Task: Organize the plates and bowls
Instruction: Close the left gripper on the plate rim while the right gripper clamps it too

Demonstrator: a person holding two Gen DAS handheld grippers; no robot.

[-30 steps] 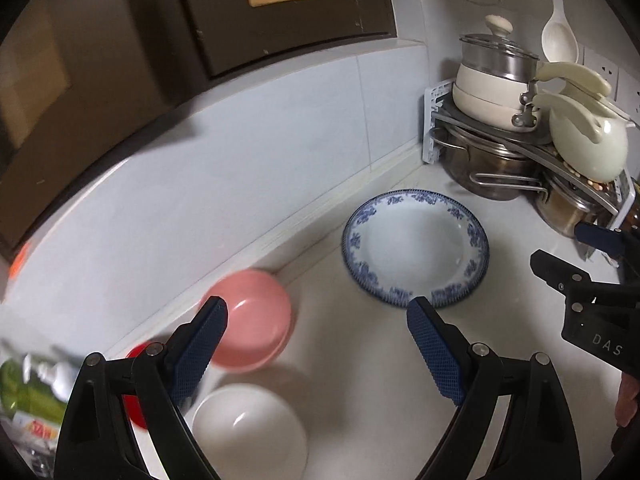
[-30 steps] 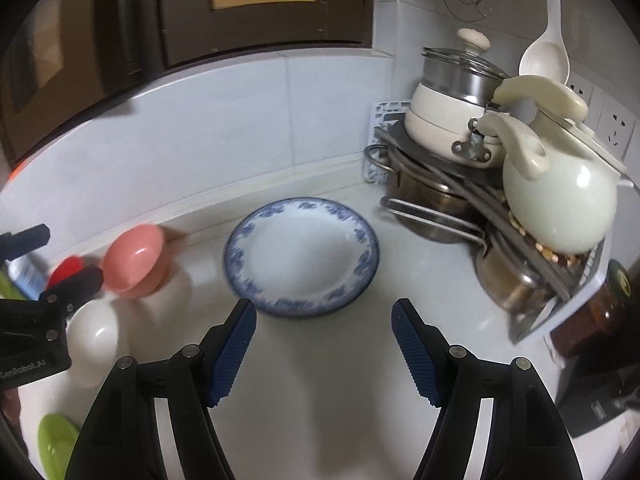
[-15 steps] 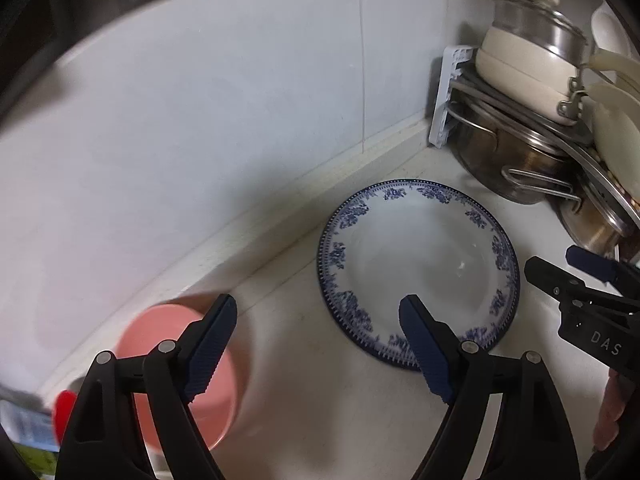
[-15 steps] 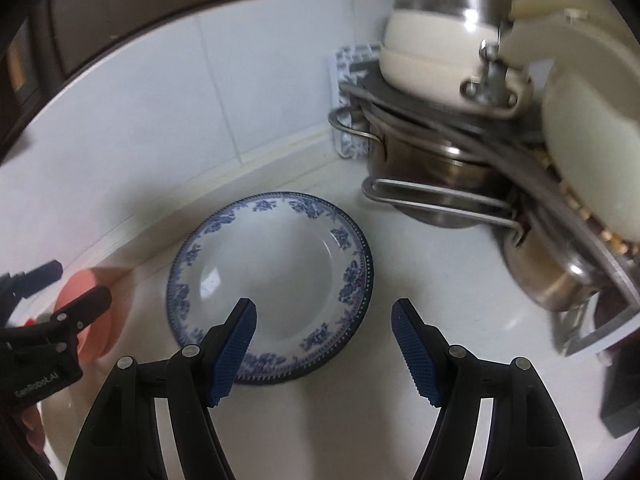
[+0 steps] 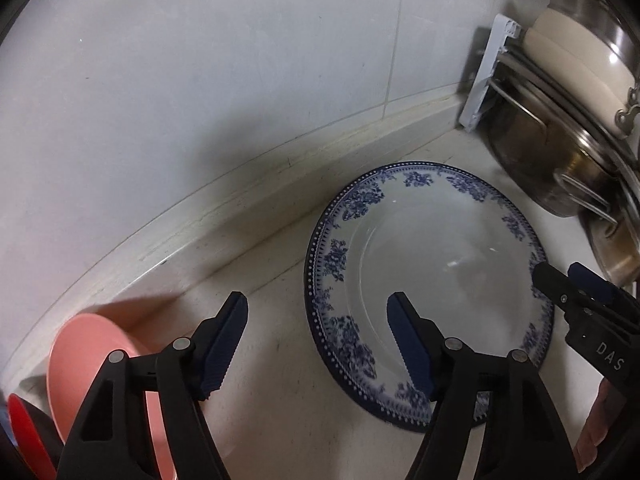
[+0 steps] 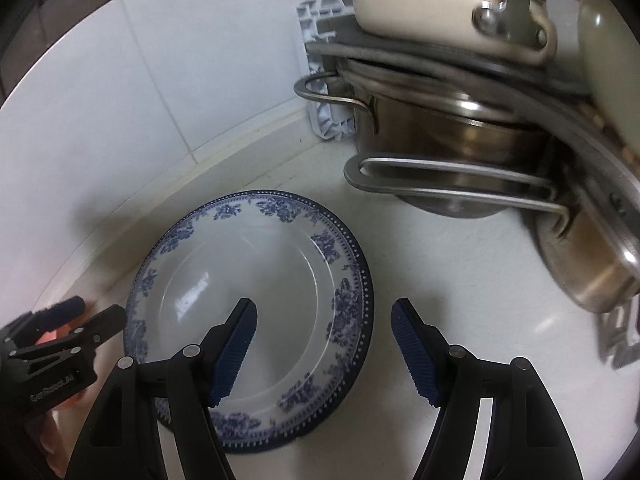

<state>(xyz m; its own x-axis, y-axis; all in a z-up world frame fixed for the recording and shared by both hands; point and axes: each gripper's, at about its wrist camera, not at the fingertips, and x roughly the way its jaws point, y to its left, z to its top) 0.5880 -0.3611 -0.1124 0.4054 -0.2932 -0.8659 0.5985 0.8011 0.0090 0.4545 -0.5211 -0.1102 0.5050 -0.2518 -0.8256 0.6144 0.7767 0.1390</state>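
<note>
Nearest the lens in the left wrist view, the left gripper [image 5: 318,334] stands spread wide and holds nothing; its blue-padded fingers straddle the left rim of the blue-and-white plate [image 5: 430,276], one finger over the bare counter [image 5: 276,392], the other over the plate's well. In the right wrist view the right gripper [image 6: 324,340] is likewise splayed and empty, bracketing the plate's right rim, one finger above the well and one above the counter beside it. Whether any pad touches the china I cannot tell.

The plate lies flat on the white counter, near the tiled backsplash [image 5: 200,100]. Left of it, low in the left wrist view, sits a pink bowl [image 5: 86,364], with a red dish [image 5: 24,440] at the frame edge beside it. Farther back on the right, stainless pots [image 6: 452,152] and a cream pot [image 6: 448,4] crowd a corner rack.

The step in hand appears to be the approach to a two-sided pickup of the plate. The next move probably calls for lowering each outer finger under the rim, closing both together, and lifting level, well clear of the pot handles.
</note>
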